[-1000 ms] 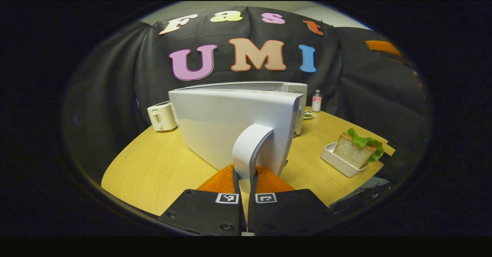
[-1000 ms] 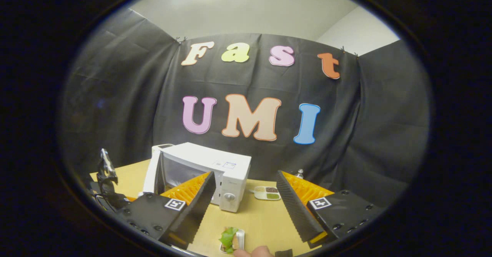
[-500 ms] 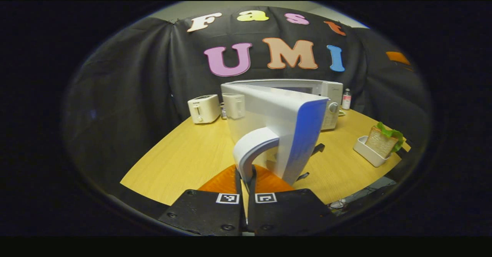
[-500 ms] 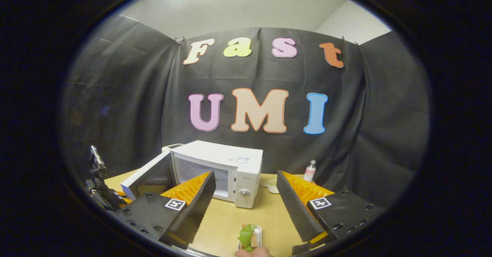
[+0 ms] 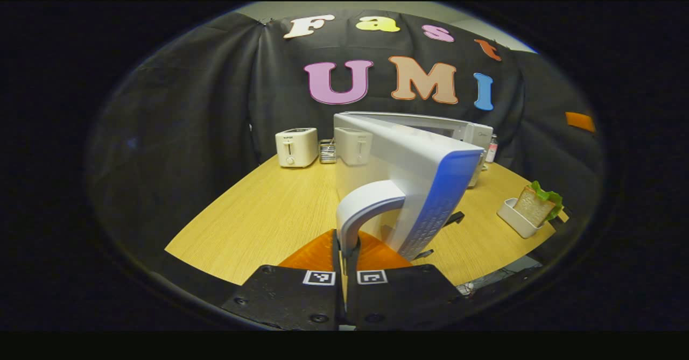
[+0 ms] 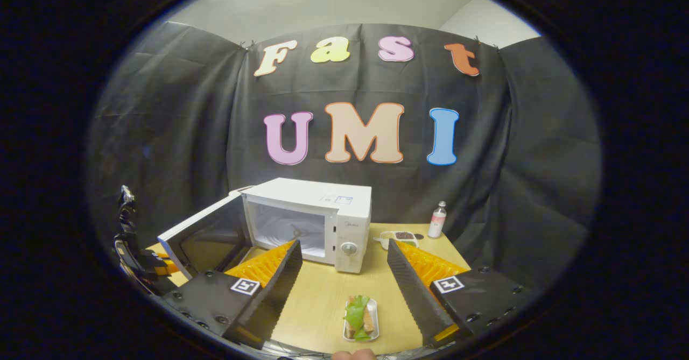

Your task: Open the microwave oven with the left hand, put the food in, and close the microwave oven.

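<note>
Left gripper view: left gripper [image 5: 344, 252] at 6 o'clock, closed tight on the curved door handle [image 5: 366, 206], both fingers pinching its lower end with no gap visible. Door [image 5: 401, 174] swung well out from the microwave [image 5: 463, 131], edge-on toward 1 o'clock; sandwich [image 5: 535, 205] upright in its white tray [image 5: 514, 219] at 3 o'clock, well apart from the door. 2 toasters [image 5: 295, 146] at 11 o'clock near the wall. Risk here: thin pinch on a rounded handle, so a slip likely if pulled off the hinge arc, and the light oven possibly dragged across the table [image 5: 258, 220]. Right gripper view: right gripper [image 6: 342, 279] spread wide at 6 o'clock, holding nothing, hovering above the sandwich [image 6: 359, 317] and tray [image 6: 373, 322] low between its fingers. Microwave [image 6: 315, 223] at 12 o'clock with cavity exposed, door [image 6: 202, 239] at 10 o'clock. Small bottle [image 6: 437, 220] and a snack dish [image 6: 395, 237] at 1 o'clock beside the oven. Possible trouble: tall sandwich tipping or lettuce shedding under a squeeze on the bread instead of the tray rim; tray catching the cavity lip if carried too low; door drifting back into the path once released.
</note>
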The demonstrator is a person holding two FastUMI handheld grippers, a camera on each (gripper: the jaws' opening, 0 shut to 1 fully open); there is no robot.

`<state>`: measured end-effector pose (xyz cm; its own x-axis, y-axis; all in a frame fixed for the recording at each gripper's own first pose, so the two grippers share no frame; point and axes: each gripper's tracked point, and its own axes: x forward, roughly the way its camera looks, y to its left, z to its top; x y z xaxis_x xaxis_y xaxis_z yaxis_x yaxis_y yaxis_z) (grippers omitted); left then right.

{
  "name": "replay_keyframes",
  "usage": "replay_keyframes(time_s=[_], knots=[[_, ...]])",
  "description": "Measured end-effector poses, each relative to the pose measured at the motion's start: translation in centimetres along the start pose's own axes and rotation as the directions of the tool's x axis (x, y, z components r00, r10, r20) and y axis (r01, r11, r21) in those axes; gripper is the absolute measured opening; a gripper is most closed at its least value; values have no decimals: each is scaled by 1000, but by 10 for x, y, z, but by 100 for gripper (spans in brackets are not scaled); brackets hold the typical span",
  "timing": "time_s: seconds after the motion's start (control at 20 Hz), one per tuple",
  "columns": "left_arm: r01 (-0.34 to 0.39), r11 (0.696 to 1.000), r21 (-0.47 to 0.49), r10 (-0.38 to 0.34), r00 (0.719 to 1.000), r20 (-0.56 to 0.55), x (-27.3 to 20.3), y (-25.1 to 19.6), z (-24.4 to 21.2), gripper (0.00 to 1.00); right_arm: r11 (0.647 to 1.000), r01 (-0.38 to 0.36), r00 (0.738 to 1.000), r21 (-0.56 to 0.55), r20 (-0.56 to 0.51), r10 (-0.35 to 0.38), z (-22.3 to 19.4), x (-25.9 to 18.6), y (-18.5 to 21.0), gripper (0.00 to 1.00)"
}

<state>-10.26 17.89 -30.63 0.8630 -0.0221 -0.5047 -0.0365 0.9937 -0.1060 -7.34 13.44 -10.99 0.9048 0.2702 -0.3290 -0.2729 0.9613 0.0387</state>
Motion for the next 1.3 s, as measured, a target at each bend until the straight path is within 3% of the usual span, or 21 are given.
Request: replay_keyframes(time_s=[0.75,0.85,1.0,1.05,1.3], knots=[[78,997,27,-78,997,-8,-2,-1,0,3,994,82,972,-72,-214,-95,-124,10,-19,98],[67,997,41,-67,998,-1,-2,4,0,11,993,82,966,-80,-238,-99,-136,13,-22,98],[84,995,45,-86,996,37,-7,2,9,73,993,80,958,-90,-267,-101,-153,16,-25,98],[88,995,49,-90,995,38,-8,0,9,82,993,80,955,-91,-278,-102,-158,17,-27,98],[72,995,70,-75,996,41,-14,2,12,81,992,66,940,-112,-325,-99,-188,28,-30,98]])
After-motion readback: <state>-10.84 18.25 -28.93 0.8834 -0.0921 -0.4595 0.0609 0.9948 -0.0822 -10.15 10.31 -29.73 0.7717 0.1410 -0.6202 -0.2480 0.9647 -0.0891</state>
